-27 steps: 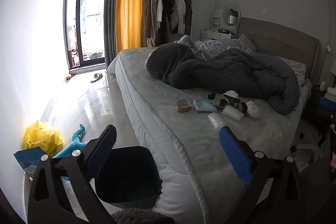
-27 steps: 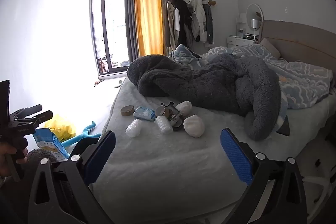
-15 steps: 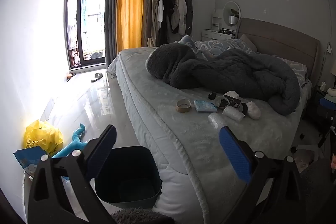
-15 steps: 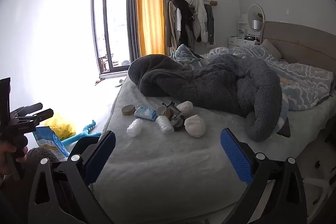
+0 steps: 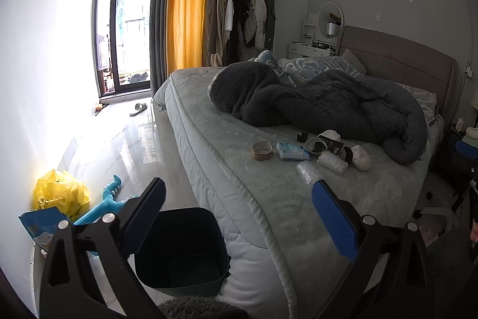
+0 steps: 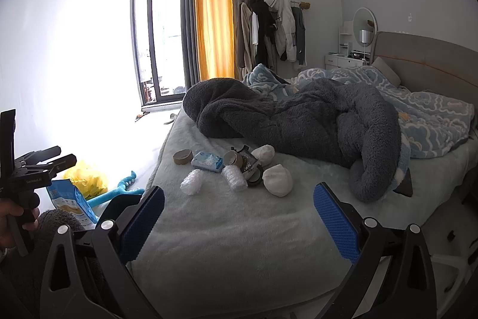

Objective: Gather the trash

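A small heap of trash lies on the grey bed (image 6: pixel 227 235): a brown tape roll (image 6: pixel 182 156), a blue tissue pack (image 6: pixel 207 161), two bubble-wrap wads (image 6: pixel 191 183), white crumpled balls (image 6: pixel 277 180) and a dark wrapper (image 6: pixel 250 162). The left wrist view shows the same heap, with the tape roll (image 5: pixel 262 150) nearest and the tissue pack (image 5: pixel 292 151) beside it. A dark bin (image 5: pixel 182 250) stands on the floor at the bed's corner. My left gripper (image 5: pixel 239 214) hangs open above the bin and bed edge. My right gripper (image 6: pixel 239 217) is open over the bed, short of the heap.
A dark fleece blanket (image 6: pixel 298 115) is bunched behind the heap. On the floor by the wall lie a yellow bag (image 5: pixel 61 195), a blue toy (image 5: pixel 107 202) and a blue packet (image 5: pixel 44 226). A hand holds the left gripper's handle (image 6: pixel 21 199).
Both views have crept slightly; the heap sits a touch lower right in the right wrist view. Nothing was grasped or moved.
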The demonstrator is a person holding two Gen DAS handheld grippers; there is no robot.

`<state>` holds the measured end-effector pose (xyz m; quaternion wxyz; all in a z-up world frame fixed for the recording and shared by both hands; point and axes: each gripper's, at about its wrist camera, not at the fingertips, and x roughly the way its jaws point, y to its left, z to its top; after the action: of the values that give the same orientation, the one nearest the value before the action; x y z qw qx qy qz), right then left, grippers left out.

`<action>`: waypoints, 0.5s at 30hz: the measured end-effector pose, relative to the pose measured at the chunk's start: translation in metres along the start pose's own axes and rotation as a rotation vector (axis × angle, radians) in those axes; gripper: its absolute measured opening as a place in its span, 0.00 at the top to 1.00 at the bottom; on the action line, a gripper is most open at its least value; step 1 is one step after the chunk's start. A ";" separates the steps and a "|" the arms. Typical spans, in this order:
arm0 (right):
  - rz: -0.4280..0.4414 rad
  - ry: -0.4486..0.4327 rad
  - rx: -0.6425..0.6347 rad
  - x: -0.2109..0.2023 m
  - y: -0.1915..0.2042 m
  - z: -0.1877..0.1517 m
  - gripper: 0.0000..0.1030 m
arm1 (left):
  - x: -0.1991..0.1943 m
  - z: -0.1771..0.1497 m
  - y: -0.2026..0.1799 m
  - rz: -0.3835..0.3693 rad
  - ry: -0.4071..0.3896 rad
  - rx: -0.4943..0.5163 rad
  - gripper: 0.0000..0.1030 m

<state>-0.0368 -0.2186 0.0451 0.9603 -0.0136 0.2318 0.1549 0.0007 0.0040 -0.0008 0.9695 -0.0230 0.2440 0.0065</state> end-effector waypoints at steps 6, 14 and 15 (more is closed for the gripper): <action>0.000 0.000 0.001 0.000 0.000 0.000 0.02 | 0.000 0.000 0.000 0.000 0.000 0.000 0.03; 0.001 0.000 0.001 0.000 -0.001 0.001 0.02 | 0.000 0.000 0.000 0.001 0.000 0.000 0.03; 0.001 0.000 0.001 0.000 -0.001 0.000 0.02 | 0.000 0.000 0.000 0.001 0.000 0.001 0.03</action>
<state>-0.0359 -0.2197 0.0452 0.9603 -0.0131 0.2316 0.1553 0.0005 0.0036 -0.0009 0.9695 -0.0225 0.2440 0.0068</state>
